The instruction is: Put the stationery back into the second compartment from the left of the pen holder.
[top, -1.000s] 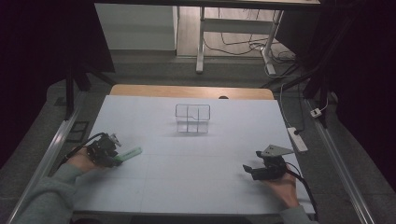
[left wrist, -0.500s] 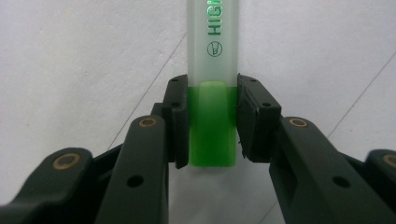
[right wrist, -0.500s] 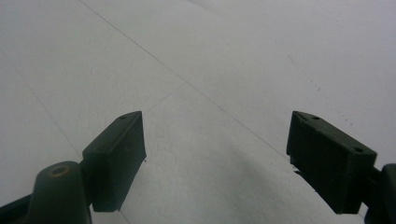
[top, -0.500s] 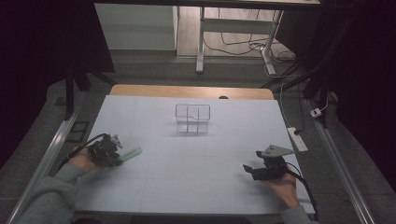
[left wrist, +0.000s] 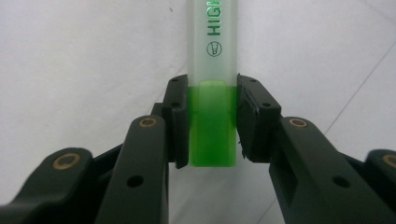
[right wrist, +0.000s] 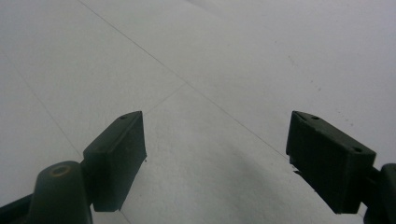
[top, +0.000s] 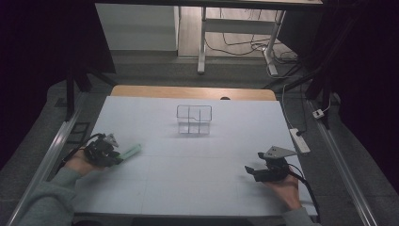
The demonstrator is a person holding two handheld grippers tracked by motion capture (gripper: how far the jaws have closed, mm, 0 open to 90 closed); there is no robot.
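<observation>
One green highlighter (left wrist: 212,93) is pinched at its green end by the left gripper (left wrist: 212,126); the right gripper (right wrist: 215,158) has its jaws spread; one clear divided holder (top: 194,119) stands on the white table (top: 197,188).

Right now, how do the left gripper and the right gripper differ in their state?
The left gripper is shut on a green highlighter; the right gripper is open, with bare table between its jaws. Seen from above, the left sits at the table's left edge, the right near its right edge. Both are hand-held and low.

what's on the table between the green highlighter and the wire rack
Nothing. In the high view, bare white table separates the highlighter, held by the left gripper, from the wire rack.
</observation>
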